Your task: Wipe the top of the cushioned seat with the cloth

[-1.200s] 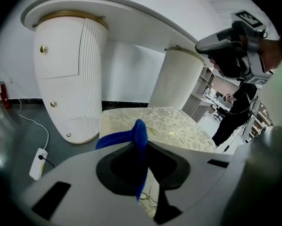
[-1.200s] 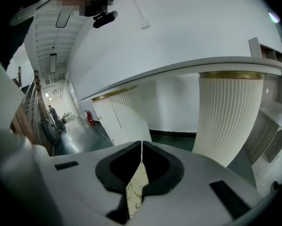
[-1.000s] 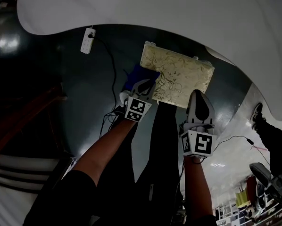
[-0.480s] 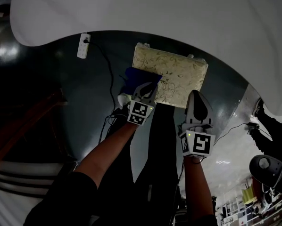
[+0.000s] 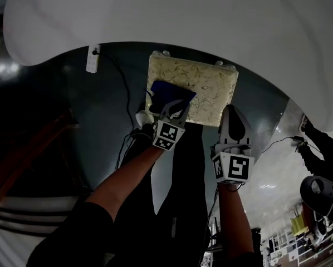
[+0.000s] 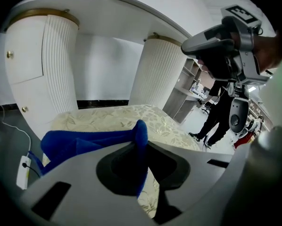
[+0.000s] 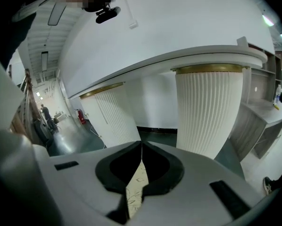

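The cushioned seat (image 5: 194, 90) is a square stool with cream floral fabric, standing on the dark floor under a white table's edge. A blue cloth (image 5: 169, 95) lies on its near left part, pinched in my left gripper (image 5: 175, 109), which is shut on it. In the left gripper view the cloth (image 6: 89, 142) spreads left from the jaws over the seat (image 6: 127, 119). My right gripper (image 5: 232, 121) hovers by the seat's near right corner, jaws shut with nothing between them. In the right gripper view a sliver of the seat fabric (image 7: 136, 182) shows below the right gripper (image 7: 141, 161).
A big white table top (image 5: 183, 21) overhangs the far side, on white fluted pedestals (image 7: 207, 112). A white power strip (image 5: 92, 58) with a black cable lies on the floor at left. A person's legs (image 6: 221, 117) and equipment stand at right.
The left gripper has carried the blue cloth from the seat's left edge onto its top. The view has shifted, so the seat sits further left and higher. The right gripper barely moved.
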Tool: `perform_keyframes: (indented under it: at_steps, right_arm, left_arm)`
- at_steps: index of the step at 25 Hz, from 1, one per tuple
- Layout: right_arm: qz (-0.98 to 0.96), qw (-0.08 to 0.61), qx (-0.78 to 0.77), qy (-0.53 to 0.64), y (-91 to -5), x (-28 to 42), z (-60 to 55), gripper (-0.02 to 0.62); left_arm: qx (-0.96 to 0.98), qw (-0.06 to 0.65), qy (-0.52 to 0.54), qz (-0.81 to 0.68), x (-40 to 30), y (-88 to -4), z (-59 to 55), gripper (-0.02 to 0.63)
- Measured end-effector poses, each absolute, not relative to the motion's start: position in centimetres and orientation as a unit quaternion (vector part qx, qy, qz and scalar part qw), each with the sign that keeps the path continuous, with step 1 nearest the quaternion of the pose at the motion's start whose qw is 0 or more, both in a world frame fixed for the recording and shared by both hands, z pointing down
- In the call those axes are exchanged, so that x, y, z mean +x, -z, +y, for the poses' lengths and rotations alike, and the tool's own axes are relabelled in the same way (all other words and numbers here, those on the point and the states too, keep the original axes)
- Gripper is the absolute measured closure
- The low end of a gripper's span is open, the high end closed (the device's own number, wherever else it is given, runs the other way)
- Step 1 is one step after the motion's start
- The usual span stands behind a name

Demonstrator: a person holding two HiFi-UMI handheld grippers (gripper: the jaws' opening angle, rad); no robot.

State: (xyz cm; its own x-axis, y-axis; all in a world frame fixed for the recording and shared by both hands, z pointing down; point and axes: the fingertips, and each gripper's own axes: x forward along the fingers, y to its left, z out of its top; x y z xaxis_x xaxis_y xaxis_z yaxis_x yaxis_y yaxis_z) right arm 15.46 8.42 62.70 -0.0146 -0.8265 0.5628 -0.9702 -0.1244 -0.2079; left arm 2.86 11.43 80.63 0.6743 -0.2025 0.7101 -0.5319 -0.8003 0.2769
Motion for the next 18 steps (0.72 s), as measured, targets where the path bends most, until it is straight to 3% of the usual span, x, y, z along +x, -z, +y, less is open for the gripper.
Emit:
perform_keyframes:
  at_steps: [9,18]
  right_arm:
    - [-0.67,0.129,0.669,-0.296,-63.1,14.2,10.0,0.557]
    - [-0.634,0.124,0.704,-0.296,-63.3,18.9,10.9,0.557]
  left_arm:
    - [0.884,0.234,-0.35,-0.203,4.7,-80.2,11.7,0.549]
    - [0.886,0.236,-0.35,-0.193,7.1,-80.0,12.8,0.549]
